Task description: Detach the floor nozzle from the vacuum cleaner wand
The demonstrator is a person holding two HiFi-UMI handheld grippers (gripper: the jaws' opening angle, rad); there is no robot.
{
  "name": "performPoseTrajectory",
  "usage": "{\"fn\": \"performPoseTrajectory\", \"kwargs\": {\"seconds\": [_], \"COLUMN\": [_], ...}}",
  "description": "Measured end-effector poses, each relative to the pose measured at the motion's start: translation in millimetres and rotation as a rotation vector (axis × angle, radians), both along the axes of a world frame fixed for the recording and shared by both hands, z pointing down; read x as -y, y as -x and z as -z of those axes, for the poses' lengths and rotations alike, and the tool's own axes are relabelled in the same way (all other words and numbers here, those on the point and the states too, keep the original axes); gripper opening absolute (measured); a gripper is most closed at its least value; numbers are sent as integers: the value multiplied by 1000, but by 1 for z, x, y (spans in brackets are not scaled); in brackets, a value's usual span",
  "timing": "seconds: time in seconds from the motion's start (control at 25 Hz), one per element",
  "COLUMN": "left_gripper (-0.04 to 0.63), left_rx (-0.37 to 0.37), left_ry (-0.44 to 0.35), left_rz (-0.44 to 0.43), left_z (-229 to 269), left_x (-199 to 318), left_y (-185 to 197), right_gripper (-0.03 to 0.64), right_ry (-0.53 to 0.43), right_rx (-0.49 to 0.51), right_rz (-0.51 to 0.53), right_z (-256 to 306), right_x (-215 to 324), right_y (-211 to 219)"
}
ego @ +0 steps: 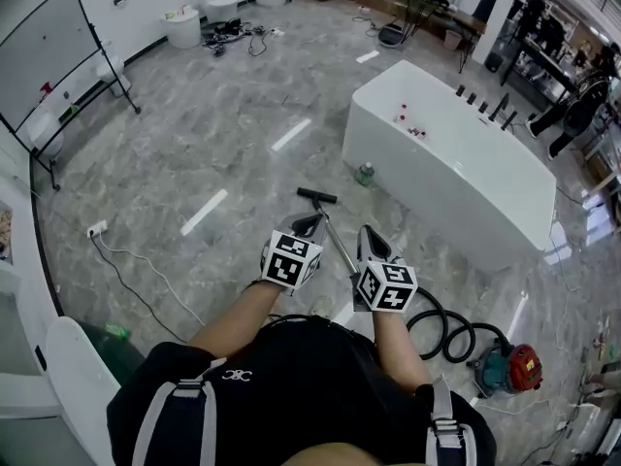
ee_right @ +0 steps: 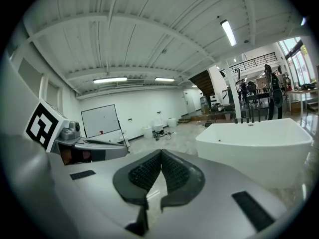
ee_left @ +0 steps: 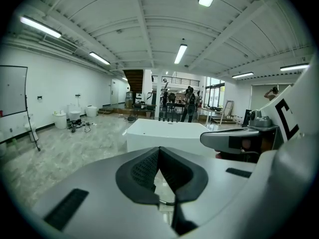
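Left gripper (ego: 309,224) and right gripper (ego: 373,233) are both closed, empty. The nozzle (ego: 316,195) lies left of the tub (ego: 437,187), ending the wand (ego: 338,240). Both are probably stiff and light: clamp the wand, pull the nozzle's neck.

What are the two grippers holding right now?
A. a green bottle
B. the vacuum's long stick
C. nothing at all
C: the left gripper and the right gripper each show their jaws shut together with nothing between them, while the vacuum wand runs between the two, ungripped.
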State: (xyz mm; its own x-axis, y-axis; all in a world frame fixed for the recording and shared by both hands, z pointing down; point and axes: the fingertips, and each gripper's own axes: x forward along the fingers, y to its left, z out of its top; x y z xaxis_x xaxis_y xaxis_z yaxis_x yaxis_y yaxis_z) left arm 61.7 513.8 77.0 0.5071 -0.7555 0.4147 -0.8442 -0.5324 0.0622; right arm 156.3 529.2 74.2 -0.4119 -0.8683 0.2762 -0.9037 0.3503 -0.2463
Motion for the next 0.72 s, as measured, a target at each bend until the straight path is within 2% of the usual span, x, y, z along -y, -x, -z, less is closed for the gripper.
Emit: {"fn": "performPoseTrajectory", "kwargs": {"seconds": [0.52,0.72], "left_gripper": [6,6], "left_rx": [-10,-27], "left_ry": [57,129], "left_rz": [32,60], "left_z": [-13,-38], "left_x": [142,161], "left_y": [-14,-12], "right_gripper": [14,14], "right_ry": [72,135], "right_rx": [0,65], "right_rz": [42,23], "right_z": [-16,-26], "right_x": [142,177], "right_y": [-12,-25]}}
